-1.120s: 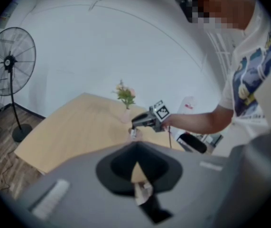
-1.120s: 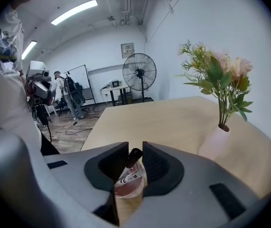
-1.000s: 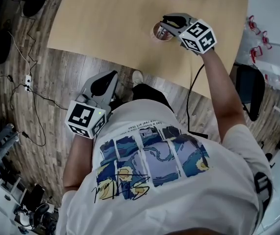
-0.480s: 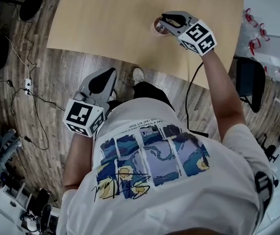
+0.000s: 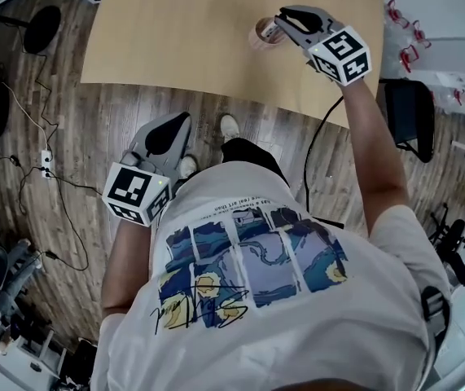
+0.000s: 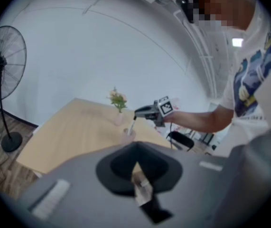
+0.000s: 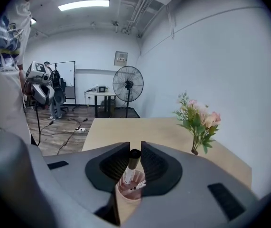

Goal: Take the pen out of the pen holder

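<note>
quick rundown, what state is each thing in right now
round pink pen holder: upright on the light wooden table
right tool: shut on the black-capped pen
black-capped pen: upright, lower end inside the holder
left tool: shut, empty
small vase of pink flowers: upright

Left tool (image 6: 136, 148) jaws together (nothing between), right tool (image 6: 136, 112) beyond, pen (image 6: 132, 125) at its tip, above pen holder (image 6: 128, 136)

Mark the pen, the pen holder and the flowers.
pen (image 7: 134, 155), right gripper view, on its black cap.
pen holder (image 5: 258, 37), head view, on its rim.
flowers (image 7: 210, 118), right gripper view, on a pink bloom.
</note>
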{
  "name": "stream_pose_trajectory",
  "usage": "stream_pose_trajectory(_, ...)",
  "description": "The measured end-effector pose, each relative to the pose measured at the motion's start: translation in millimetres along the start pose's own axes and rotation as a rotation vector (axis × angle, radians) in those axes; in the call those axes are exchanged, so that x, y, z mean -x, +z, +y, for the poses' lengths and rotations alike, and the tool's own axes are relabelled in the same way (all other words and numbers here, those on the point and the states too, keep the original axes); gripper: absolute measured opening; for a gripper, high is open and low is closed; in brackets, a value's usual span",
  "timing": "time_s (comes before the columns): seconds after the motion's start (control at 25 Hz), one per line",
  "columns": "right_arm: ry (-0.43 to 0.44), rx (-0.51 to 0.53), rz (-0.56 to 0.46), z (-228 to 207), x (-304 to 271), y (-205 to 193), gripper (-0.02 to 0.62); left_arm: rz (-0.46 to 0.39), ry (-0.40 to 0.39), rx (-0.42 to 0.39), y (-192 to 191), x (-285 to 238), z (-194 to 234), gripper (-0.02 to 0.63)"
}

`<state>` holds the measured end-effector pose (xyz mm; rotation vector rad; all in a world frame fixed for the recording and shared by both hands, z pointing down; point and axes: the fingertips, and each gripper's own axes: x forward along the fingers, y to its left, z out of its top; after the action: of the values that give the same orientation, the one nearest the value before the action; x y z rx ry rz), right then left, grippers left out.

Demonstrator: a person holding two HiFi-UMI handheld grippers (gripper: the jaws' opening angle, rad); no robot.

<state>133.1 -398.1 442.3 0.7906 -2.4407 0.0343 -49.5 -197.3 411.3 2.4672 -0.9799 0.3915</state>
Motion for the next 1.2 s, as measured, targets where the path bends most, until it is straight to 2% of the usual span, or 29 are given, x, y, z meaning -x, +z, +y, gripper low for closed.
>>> stream_pose_trajectory(0.32, -0.131, 0.014, -0.036, 30.9, 43.1, 39.6, 0.065, -0.024, -0.076, -0.036, -14.6, 42.0, -4.5, 0.009)
stream_pose_trajectory(0.76, -0.199, 0.020, -0.093, 118.8, 106.0, 86.5, 0.064, -0.055, -0.165, -0.075, -38.1, 93.7, -24.5, 0.008)
stream_pose_trajectory(1.2, -0.229, 0.024, -0.106, 225.0, 151.7, 105.9, 0.064, -0.065, -0.224, -0.106, -72.0, 148.4, -37.0, 0.008)
